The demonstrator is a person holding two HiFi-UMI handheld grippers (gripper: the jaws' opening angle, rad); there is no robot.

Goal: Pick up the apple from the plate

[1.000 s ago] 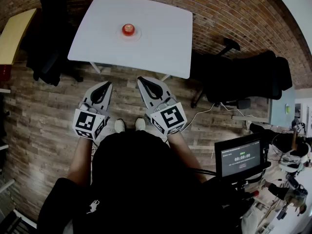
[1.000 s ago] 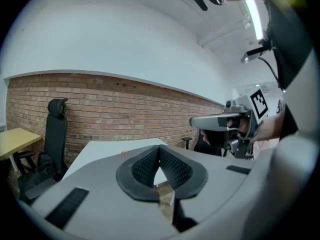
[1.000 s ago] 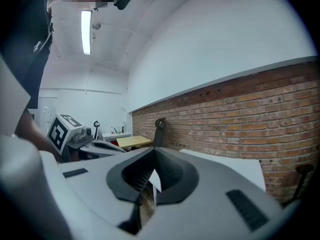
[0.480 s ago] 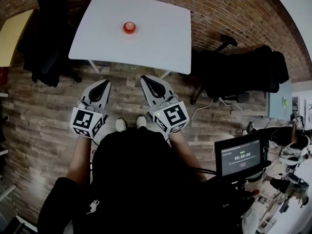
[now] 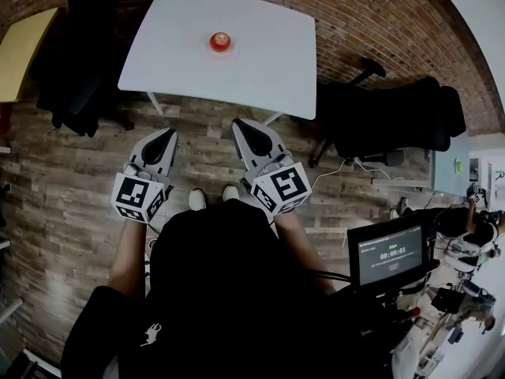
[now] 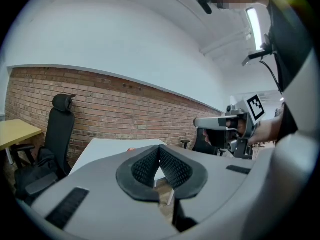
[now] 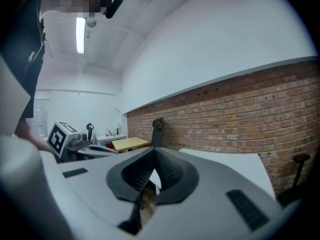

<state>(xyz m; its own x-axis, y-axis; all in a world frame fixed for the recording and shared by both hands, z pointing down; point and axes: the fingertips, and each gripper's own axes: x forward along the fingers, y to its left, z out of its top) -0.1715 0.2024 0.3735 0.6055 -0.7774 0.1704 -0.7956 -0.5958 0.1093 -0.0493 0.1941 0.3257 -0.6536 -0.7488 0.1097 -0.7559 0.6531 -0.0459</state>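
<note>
Left hand-held gripper (image 5: 166, 138): jaws together, nothing between them, over the wooden floor (image 5: 71, 180).
Right hand-held gripper (image 5: 246, 129): jaws together, empty, to the right of the left one, tip near the desk's (image 5: 260, 69) near edge.
Plate (image 5: 230, 50): small, on the desk's far half.
Apple (image 5: 220, 40): red, on the plate, well apart from both hand-held grippers, farther away.

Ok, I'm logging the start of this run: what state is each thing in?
apple, sitting on the plate, untouched
plate, on the white table
left gripper, shut, empty, short of the table
right gripper, shut, empty, short of the table
monitor, lit
</note>
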